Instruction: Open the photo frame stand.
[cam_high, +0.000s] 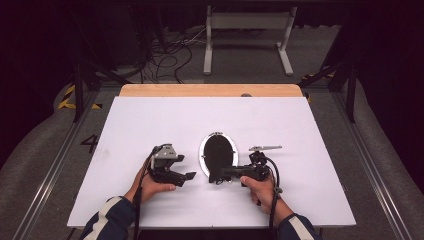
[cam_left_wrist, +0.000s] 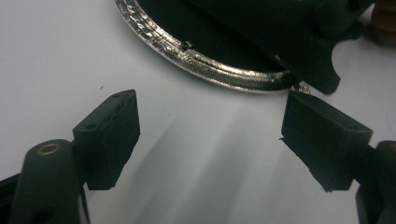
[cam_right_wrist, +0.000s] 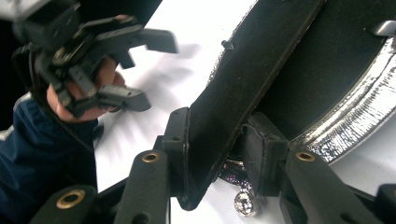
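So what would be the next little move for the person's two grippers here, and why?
Probably the left gripper should ease toward the oval frame's silver rim and close on it. Its jaws stand open over bare table beside the rim, while the right gripper already pinches the frame's black stand, so a second grip would steady it.

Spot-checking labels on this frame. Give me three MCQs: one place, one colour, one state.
1. Where does the oval frame lie?
A) on the floor
B) on the white board
C) on the wooden edge

2. What colour is its rim?
A) red
B) green
C) silver

3. What state is the left tool in?
A) open, nothing between its jaws
B) shut on the frame
C) shut on a cup

Answers:
1. B: the frame lies flat on the board.
2. C: the rim shines silver.
3. A: the left tool has its jaws apart over bare board.
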